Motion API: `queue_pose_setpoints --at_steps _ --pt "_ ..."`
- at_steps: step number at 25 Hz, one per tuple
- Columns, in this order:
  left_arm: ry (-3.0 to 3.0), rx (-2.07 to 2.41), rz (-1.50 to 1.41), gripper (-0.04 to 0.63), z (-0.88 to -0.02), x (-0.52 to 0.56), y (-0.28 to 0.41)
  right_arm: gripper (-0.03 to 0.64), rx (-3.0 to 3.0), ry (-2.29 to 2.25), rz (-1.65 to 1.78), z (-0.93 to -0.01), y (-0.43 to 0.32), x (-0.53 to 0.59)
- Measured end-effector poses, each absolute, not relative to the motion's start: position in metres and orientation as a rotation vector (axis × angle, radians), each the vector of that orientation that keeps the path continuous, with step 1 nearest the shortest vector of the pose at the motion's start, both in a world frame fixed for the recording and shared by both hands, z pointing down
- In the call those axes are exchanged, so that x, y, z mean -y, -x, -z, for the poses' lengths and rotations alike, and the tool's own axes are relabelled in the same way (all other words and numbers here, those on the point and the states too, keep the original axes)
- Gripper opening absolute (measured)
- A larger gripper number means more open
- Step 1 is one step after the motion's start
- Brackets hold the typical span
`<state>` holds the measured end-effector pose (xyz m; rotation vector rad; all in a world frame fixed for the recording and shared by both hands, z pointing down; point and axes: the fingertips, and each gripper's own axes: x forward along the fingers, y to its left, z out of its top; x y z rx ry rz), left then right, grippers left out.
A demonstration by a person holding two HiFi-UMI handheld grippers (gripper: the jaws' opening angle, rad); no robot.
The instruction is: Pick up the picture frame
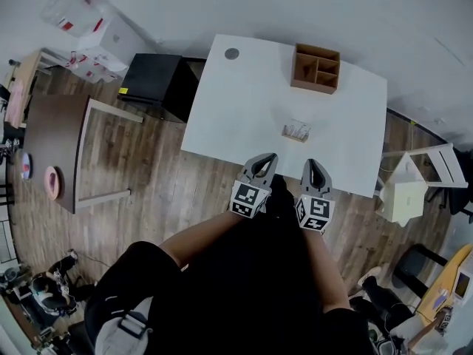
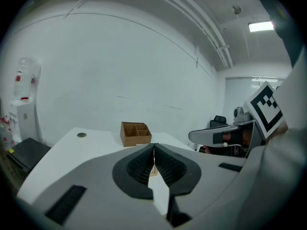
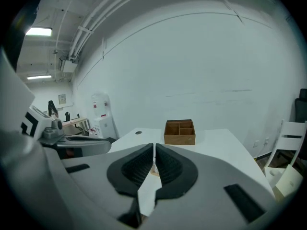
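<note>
Head view puts the small pale rectangular picture frame on the white tabletop, ahead of the 2 grippers. The left gripper and right gripper have their jaws clenched on nothing. If they arrive closed, they could topple the frame or skid it away.

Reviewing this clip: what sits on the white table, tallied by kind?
Wooden compartment box: 1
Small picture frame: 1
Round grey disc: 1
Total: 3
</note>
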<state>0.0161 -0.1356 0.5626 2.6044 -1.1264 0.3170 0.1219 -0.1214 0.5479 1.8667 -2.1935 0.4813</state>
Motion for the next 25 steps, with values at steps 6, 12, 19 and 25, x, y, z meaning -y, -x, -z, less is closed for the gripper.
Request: queue_pose_setpoints --at_steps 6,12,19,25 --pt "-2.530 1.125 -0.368 0.015 -0.596 0.169 -0.022 0.035 2.167 -1.796 -0.529 -0.584 -0.135 0.150" --pt "-2.490 1.141 -0.415 0.015 -0.618 0.199 -0.024 0.035 2.129 -1.771 -0.592 -0.621 -0.150 0.180" --pt "-2.449 1.057 -0.467 0.055 -0.663 0.211 -0.042 0.037 2.096 -1.728 -0.632 -0.662 -0.153 0.204" --pt "-2.392 1.015 -0.586 0.098 -0.696 0.218 -0.049 0.047 2.081 -1.640 -0.666 -0.692 -0.149 0.212"
